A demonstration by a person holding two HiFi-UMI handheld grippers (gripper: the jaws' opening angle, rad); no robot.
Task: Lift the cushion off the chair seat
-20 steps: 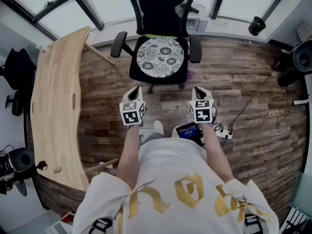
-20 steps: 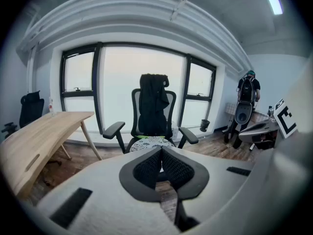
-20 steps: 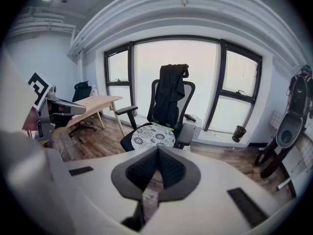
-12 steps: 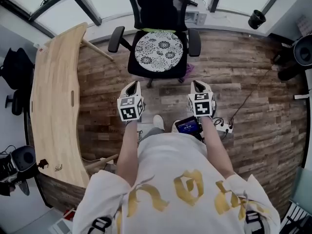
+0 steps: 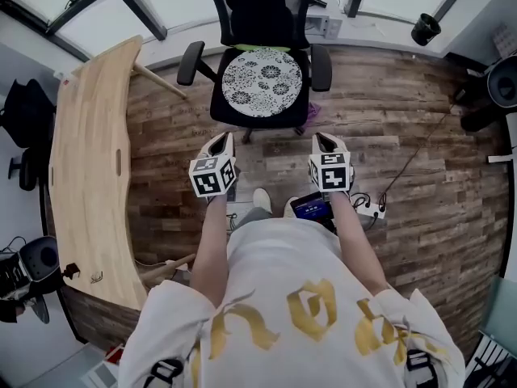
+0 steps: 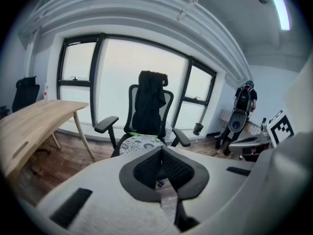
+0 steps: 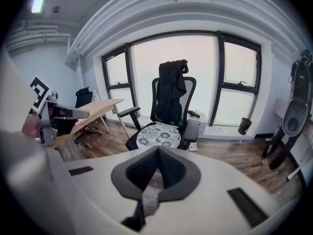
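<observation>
wooden worktop [image 5: 89, 160] stands left of the chair [image 5: 260, 10], not involved

left gripper [image 5: 223, 141] is in front of the chair, well short of the seat, jaws clenched on nothing, aimed at the seat's front-left

cushion [image 5: 262, 76]: round, flat, black-and-white floral cover, lying centred on the chair seat between the two armrests. A lime strip shows at its back edge, under the backrest. A dark garment hangs over the backrest

handling guess: thin padded fabric, light and soft, will flop or fold if pinched at one point. Cover looks woven, so the pads should get fair friction. Nothing fragile

can't tell if it's tied to the chair at the back. The lime strip may be a strap or a separate thing, so allow for a snag

best hold: pinch the rim nearest the chair's front edge, one gripper per front quarter, then peel up and forward, clear of the armrests

right gripper [image 5: 321, 141] mirrors the left, in front of the chair on the seat's front-right side, jaws closed tight, empty. Both sets of jaws must part before the reach
</observation>
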